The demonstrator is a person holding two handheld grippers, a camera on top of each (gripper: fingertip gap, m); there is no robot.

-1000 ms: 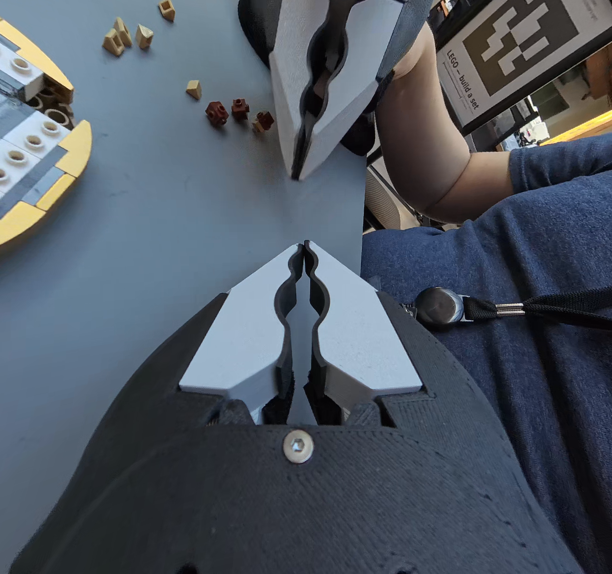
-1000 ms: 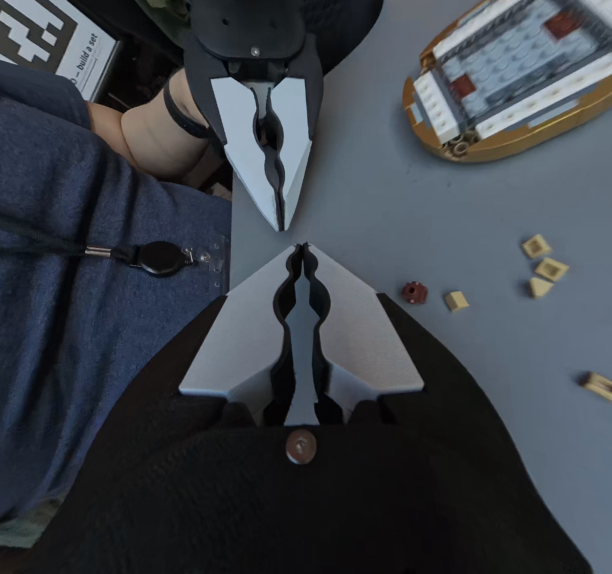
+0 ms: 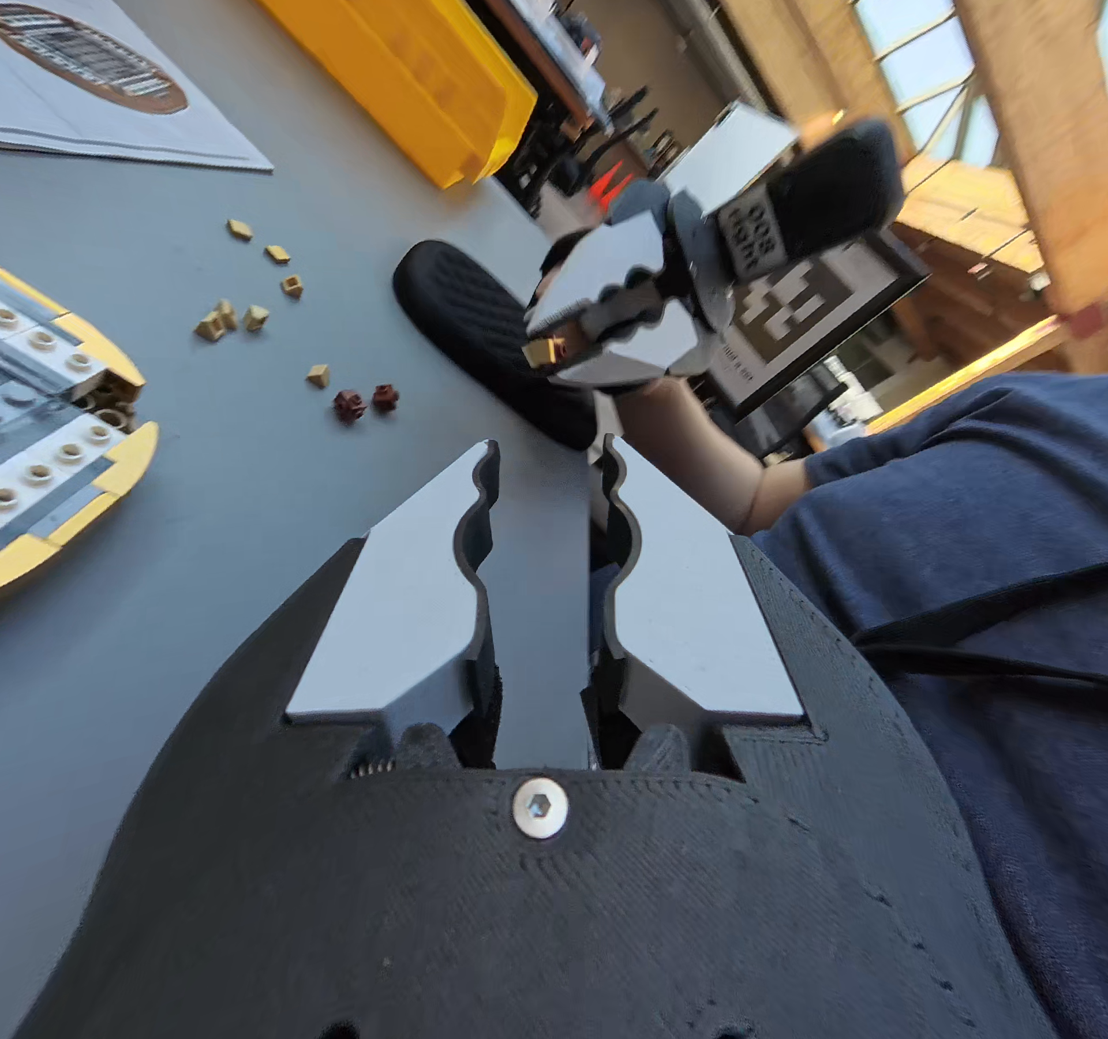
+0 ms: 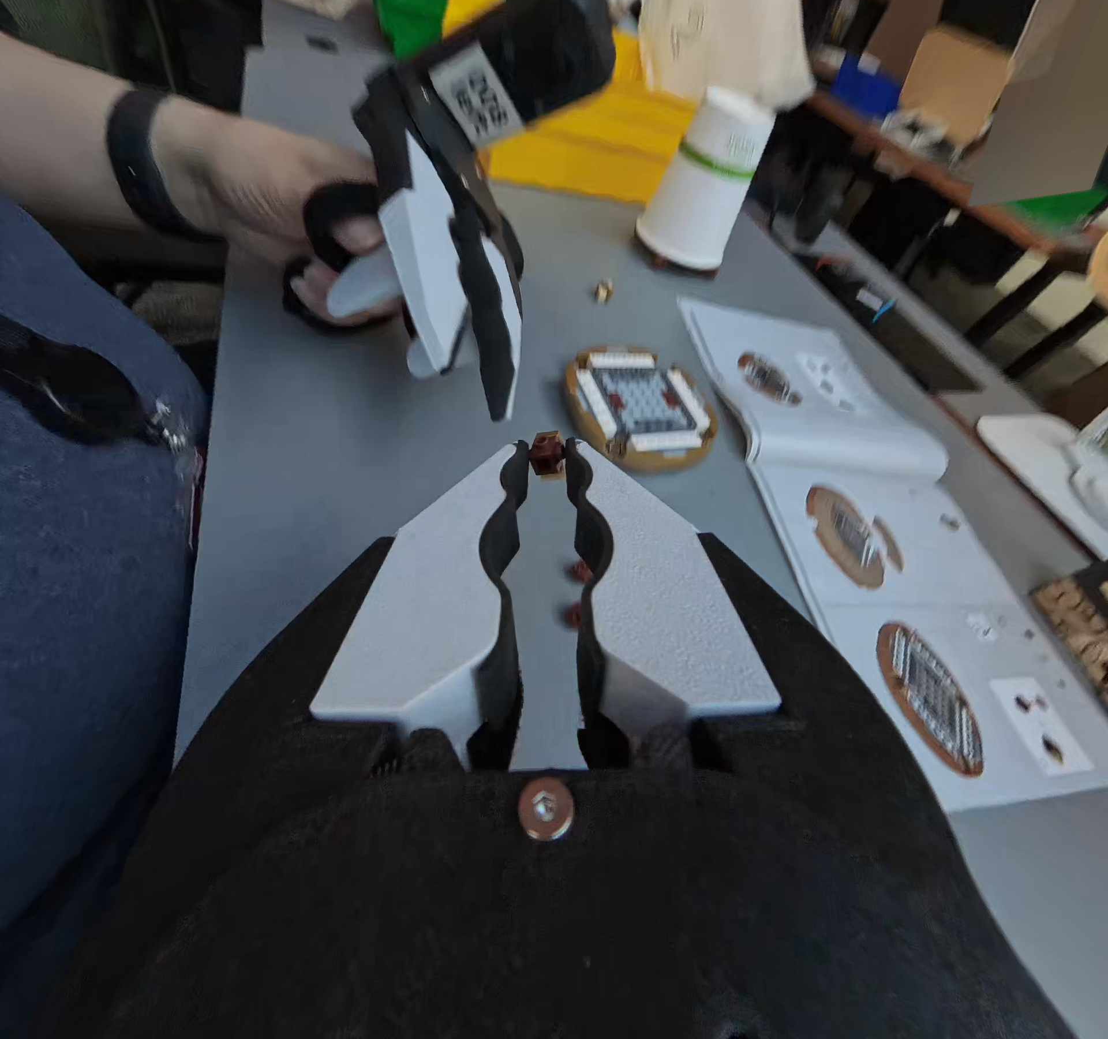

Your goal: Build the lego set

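Observation:
My right gripper (image 4: 547, 451) is shut on a small brown-and-tan lego piece (image 4: 547, 458), held in the air above the grey table (image 4: 336, 470). It also shows in the left wrist view (image 3: 544, 350), raised, with the piece (image 3: 538, 354) at its tips. My left gripper (image 3: 548, 449) is open and empty over the table's near edge. In the right wrist view it (image 4: 464, 392) hangs just above and left of the held piece. The round gold-rimmed lego model (image 4: 640, 407) lies beyond. Two loose brown pieces (image 3: 360, 401) and several tan pieces (image 3: 231, 317) lie on the table.
An open instruction booklet (image 4: 851, 470) lies right of the model. An upturned white cup (image 4: 701, 182) and yellow bins (image 3: 390, 38) stand at the back. A black oval pad (image 3: 479, 332) sits at the table edge. A person in a blue shirt (image 3: 929, 530) sits alongside. Left and right tips are no more than a few centimetres apart.
Both grippers have risen from the table edge and tilted up. My left gripper has opened. My right gripper now holds a brown-and-tan piece; one brown piece fewer lies on the table.

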